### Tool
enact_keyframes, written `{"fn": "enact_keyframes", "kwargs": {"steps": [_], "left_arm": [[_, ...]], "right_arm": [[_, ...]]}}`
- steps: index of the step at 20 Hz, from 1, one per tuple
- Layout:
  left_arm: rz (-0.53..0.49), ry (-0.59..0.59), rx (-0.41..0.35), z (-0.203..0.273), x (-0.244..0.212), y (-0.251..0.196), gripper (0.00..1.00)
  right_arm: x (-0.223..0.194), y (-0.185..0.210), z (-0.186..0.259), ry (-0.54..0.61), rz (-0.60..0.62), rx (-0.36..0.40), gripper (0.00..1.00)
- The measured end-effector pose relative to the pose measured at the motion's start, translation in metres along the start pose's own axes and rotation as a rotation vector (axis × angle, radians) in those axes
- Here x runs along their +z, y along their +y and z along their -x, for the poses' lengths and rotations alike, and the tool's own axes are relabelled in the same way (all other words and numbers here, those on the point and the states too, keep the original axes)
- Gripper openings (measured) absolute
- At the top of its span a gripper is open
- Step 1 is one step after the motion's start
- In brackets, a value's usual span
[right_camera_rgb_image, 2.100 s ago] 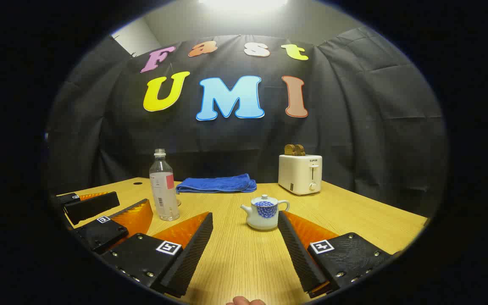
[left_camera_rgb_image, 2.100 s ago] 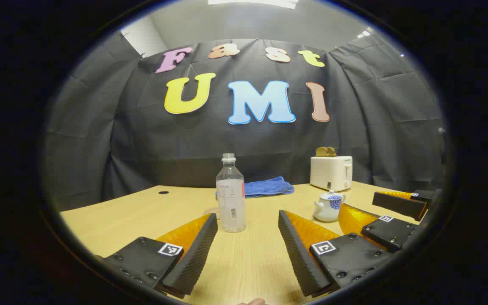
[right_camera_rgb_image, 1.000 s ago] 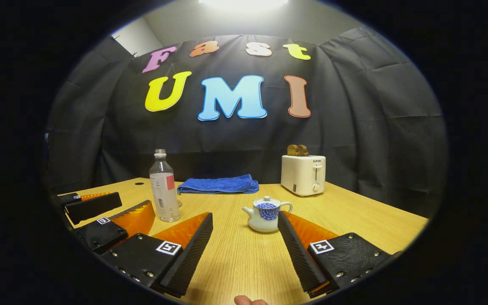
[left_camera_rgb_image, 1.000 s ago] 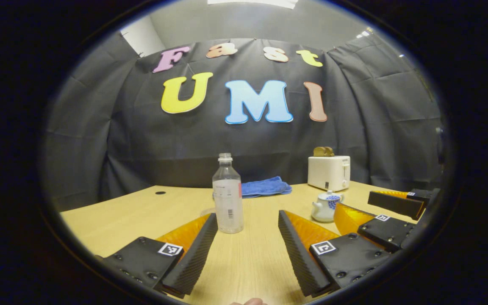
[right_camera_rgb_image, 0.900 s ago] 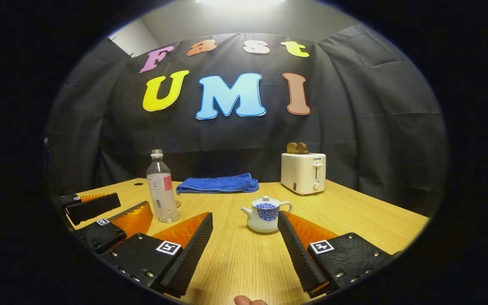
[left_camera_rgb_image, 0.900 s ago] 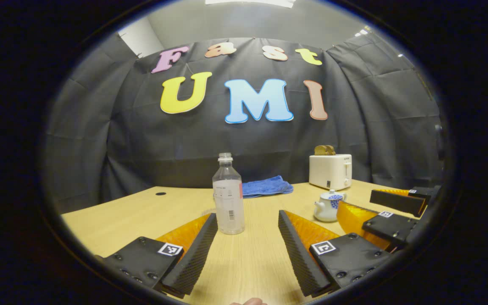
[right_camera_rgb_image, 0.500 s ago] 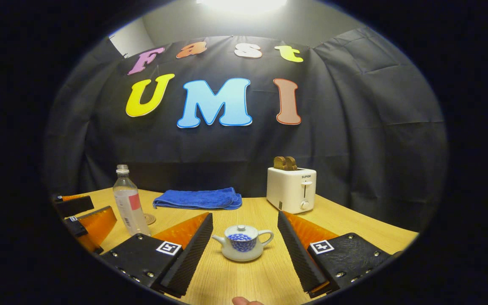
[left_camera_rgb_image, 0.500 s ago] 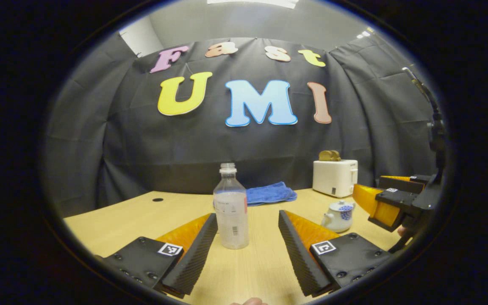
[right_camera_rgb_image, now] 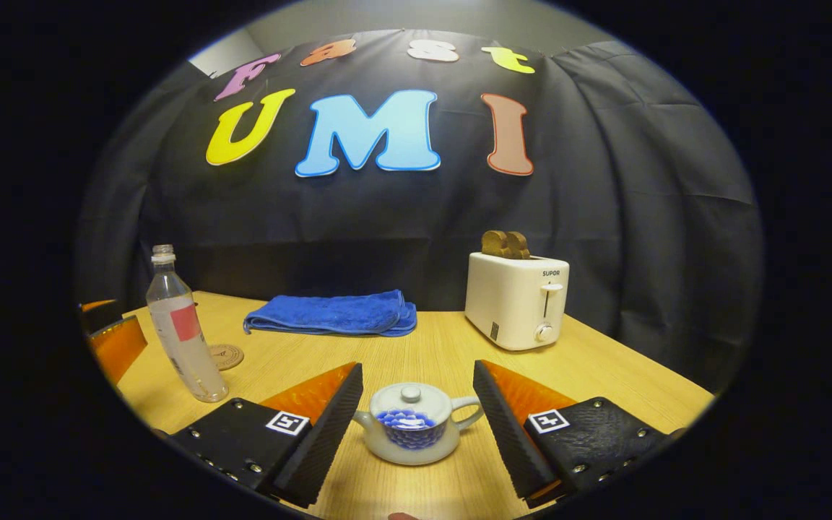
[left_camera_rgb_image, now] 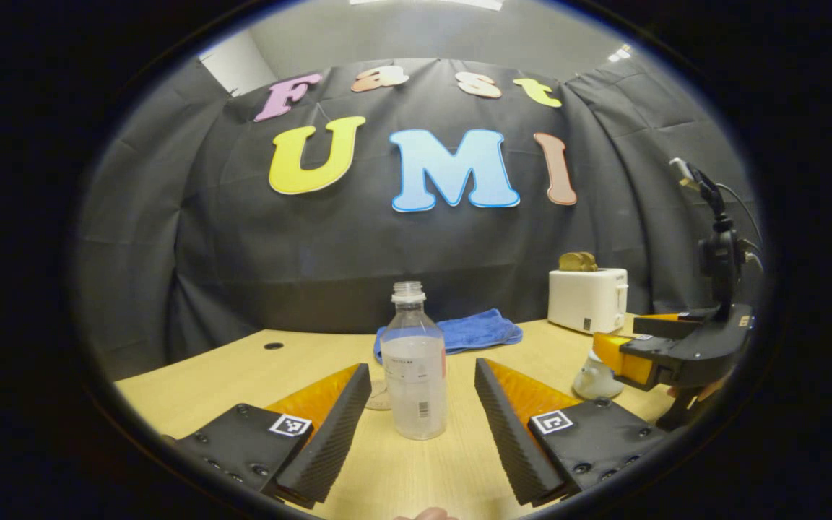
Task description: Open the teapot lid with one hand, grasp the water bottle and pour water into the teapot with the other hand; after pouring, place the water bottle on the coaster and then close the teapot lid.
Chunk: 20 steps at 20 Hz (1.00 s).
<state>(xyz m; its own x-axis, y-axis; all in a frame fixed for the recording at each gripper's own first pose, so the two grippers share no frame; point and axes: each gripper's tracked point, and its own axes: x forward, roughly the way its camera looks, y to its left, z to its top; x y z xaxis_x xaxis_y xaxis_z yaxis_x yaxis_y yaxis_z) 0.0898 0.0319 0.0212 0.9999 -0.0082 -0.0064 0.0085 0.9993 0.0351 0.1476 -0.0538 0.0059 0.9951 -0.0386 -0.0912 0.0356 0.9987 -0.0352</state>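
Two grippers, both spread wide and holding nothing. Going left to right across the table (right_camera_rgb_image: 604,375): the left gripper (left_camera_rgb_image: 422,404) is lined up on the bottle (left_camera_rgb_image: 416,365), which stands upright just ahead of it, in line with the gap between its fingers but past the tips, so nothing's touching yet. Bottle's long axis is vertical and the cap looks to be off, so I'd say a straight push forward gets the body between the fingers. Right behind the bottle's base on the left lies the coaster (right_camera_rgb_image: 226,356), flat and partly hidden by the bottle in the left gripper view.

Further right, the teapot (right_camera_rgb_image: 412,432) sits near the front edge with the lid (right_camera_rgb_image: 406,396) still on, spout left, handle right. The right gripper (right_camera_rgb_image: 416,419) is clearly the nearer one here: the pot is right between its open fingers, not touched by either. The lid knob is small and sits above finger level as far as I can tell, so that hand probably needs to come up and over it.

Far side has a towel (right_camera_rgb_image: 329,314) and a toaster (right_camera_rgb_image: 517,300). From the left gripper view the teapot is mostly blocked by the right gripper.
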Motion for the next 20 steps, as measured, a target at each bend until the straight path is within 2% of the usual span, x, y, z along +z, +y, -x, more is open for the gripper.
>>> {"fn": "enact_keyframes", "kwargs": {"steps": [4,6,7,8,9,10,12,14,17,18,20], "left_arm": [[0.001,-0.009,-0.002,-0.002,0.002,0.002,0.99],[0.003,-0.007,-0.003,-0.003,0.001,0.000,0.99],[0.004,-0.006,-0.004,-0.003,0.001,0.001,1.00],[0.003,-0.005,-0.003,-0.003,0.001,0.001,1.00],[0.003,-0.007,-0.001,-0.003,0.001,0.002,1.00],[0.003,-0.010,-0.001,-0.003,0.002,0.002,0.99],[-0.002,-0.014,-0.001,-0.004,0.005,0.003,1.00],[-0.006,-0.013,-0.001,-0.003,0.005,0.003,1.00],[0.001,-0.017,-0.002,-0.003,0.006,0.003,1.00],[0.002,-0.014,-0.003,-0.003,0.005,0.003,1.00],[0.009,-0.005,-0.011,-0.005,0.001,0.000,1.00]], "right_arm": [[0.000,-0.002,-0.005,0.002,-0.025,0.006,0.89],[0.000,-0.001,-0.009,0.004,-0.018,0.004,0.78],[0.000,-0.003,-0.010,0.008,-0.010,0.006,0.78],[-0.003,0.000,-0.010,0.015,-0.007,0.012,0.61],[-0.002,0.000,-0.011,0.013,-0.003,0.009,0.54],[-0.002,-0.001,-0.011,0.014,0.002,0.007,0.50],[-0.004,0.000,-0.014,0.005,0.008,0.008,0.50],[-0.001,0.000,-0.014,0.009,0.017,-0.002,0.15],[-0.004,0.002,-0.013,-0.002,0.019,0.015,0.15],[-0.001,0.002,-0.014,0.002,0.019,0.011,0.06],[-0.002,0.002,-0.014,-0.001,0.029,0.016,0.06]]}}
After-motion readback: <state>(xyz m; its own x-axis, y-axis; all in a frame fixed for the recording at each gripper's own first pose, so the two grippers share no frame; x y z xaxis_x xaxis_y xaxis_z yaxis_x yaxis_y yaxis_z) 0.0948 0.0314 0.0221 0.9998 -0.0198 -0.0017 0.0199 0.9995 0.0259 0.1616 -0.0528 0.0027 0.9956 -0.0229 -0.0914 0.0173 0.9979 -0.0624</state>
